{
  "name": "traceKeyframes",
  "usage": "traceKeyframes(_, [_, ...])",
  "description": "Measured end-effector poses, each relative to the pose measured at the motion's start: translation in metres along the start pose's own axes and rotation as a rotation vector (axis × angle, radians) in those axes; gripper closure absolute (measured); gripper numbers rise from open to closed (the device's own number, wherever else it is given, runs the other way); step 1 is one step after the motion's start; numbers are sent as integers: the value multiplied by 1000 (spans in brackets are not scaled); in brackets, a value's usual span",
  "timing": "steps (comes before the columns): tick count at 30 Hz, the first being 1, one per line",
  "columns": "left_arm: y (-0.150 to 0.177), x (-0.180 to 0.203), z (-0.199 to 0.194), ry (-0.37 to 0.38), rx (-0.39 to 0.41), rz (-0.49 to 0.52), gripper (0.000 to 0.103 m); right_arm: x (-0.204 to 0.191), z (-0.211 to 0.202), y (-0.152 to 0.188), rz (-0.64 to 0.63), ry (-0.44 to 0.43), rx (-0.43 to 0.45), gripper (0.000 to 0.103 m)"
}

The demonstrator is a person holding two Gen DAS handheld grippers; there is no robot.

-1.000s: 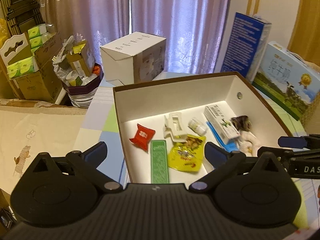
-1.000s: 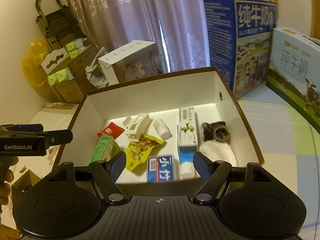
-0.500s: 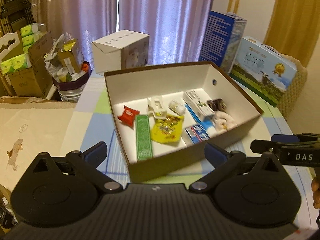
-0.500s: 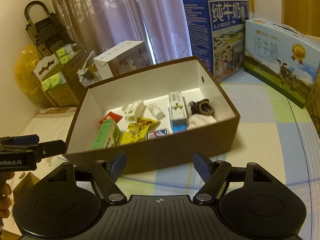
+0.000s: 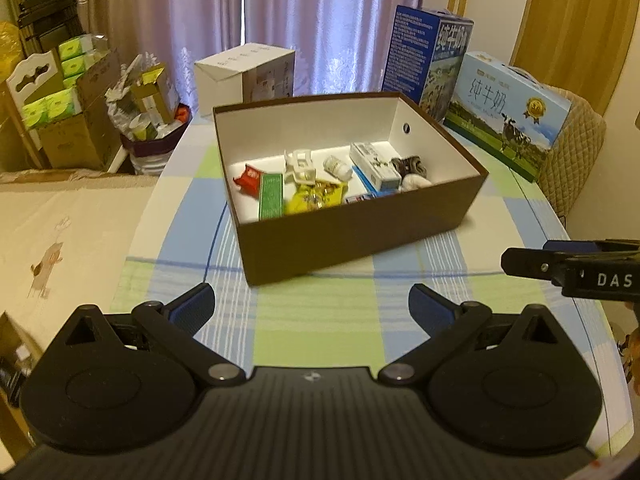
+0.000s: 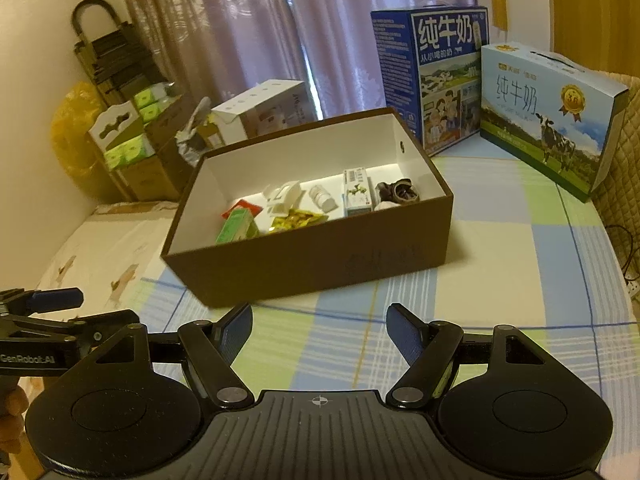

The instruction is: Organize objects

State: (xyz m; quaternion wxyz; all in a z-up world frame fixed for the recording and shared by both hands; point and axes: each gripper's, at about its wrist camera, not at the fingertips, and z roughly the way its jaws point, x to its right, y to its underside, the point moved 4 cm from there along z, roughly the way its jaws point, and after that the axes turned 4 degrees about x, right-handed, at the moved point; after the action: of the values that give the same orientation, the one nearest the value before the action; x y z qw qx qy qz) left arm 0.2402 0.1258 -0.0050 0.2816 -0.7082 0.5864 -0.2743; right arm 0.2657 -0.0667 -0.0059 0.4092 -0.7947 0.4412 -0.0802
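Observation:
A brown cardboard box with a white inside stands on the checked tablecloth. It holds several small items: a red packet, a green carton, a yellow snack bag, a white clip, a small white bottle, a white medicine box and a dark hair tie. My left gripper is open and empty, well back from the box. My right gripper is also open with nothing between its fingers.
Two blue milk cartons stand behind the box on the right. A white box sits at the table's far edge. Cardboard boxes with green packs and a full bin crowd the left. A beige cloth lies left of the table.
Both grippers have drawn back from over the box, which now looks smaller and farther. More tablecloth shows in front of it. The jaws have kept the same opening.

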Motion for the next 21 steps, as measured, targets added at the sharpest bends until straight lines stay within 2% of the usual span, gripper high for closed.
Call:
traceKeyframes(12, [47, 53, -39, -15, -33, -18, 1, 21, -60, 42, -29, -41, -20, 32])
traceKeyframes(21, [72, 82, -56, -10, -61, -35, 1, 31, -88, 71, -40, -55, -39, 32])
